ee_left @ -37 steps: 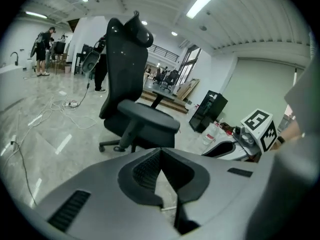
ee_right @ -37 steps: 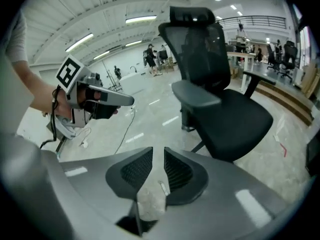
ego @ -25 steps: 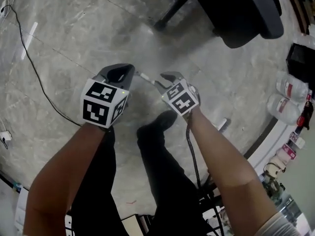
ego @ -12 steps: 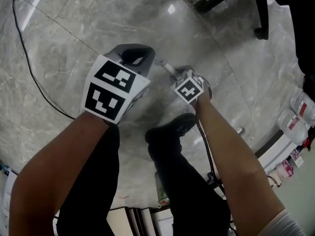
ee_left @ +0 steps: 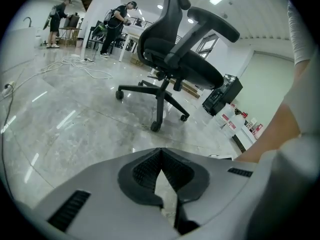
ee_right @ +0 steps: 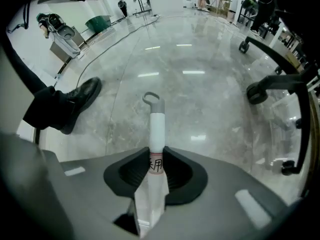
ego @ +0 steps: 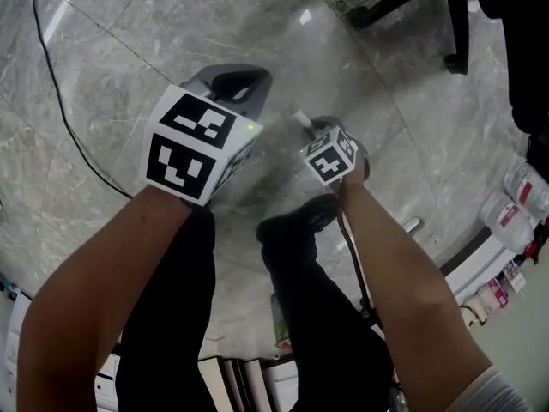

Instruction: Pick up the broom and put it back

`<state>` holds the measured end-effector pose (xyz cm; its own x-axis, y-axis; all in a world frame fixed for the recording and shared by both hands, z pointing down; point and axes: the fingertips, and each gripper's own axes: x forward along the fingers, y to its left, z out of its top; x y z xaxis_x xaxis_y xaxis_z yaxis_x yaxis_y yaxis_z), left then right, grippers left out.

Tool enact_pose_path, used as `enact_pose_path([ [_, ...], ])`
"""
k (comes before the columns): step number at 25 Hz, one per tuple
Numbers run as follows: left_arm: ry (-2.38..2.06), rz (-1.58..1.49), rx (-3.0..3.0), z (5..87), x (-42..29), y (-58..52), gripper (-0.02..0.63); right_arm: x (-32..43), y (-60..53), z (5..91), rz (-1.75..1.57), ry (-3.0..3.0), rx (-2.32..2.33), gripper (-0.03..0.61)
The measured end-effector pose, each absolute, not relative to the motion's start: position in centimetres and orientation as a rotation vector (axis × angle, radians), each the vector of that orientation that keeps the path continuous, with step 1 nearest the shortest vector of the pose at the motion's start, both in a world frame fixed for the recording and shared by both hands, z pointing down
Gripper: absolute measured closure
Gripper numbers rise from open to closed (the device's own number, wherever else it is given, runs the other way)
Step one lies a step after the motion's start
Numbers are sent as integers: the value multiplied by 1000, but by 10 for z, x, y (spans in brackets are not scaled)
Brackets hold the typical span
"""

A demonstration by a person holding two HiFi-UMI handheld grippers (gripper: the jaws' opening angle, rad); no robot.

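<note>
The broom's white handle (ee_right: 156,139), with a grey hanging loop at its end, lies on the marble floor and runs between the jaws of my right gripper (ee_right: 154,171). That gripper points straight down; its jaws are closing and the pads touch the handle on both sides. In the head view the right gripper (ego: 319,129) is low by the floor, with a short piece of the handle (ego: 302,118) showing past it. My left gripper (ego: 238,86) hangs to its left, higher up. Its jaws (ee_left: 161,156) meet at the tips with nothing between them. The broom head is out of sight.
A black office chair (ee_left: 175,54) stands ahead, its wheeled base (ee_right: 277,86) right of the handle. The person's black shoe (ee_right: 80,100) is just left of the handle. A black cable (ego: 60,101) crosses the floor at left. White bottles (ego: 525,189) sit at the right wall.
Both grippers have sunk toward the floor, most of it early on. The right gripper came down over the white handle and now has it between its jaws.
</note>
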<state>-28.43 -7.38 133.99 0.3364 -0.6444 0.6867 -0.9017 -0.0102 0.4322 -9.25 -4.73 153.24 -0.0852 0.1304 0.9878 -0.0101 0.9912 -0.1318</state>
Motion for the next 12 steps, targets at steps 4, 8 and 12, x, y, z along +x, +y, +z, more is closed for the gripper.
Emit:
enact_pose_path([
  [4, -1416, 370, 1778, 1252, -292, -96, 609, -118, -59, 1436, 113, -1751, -72, 494],
  [8, -1452, 335, 1786, 1141, -298, -120, 608, -125, -74, 1315, 123, -1853, -49, 495],
  [12, -1465, 323, 1811, 1026, -280, -131, 608, -109, -95, 1180, 117, -1954, 27, 495],
])
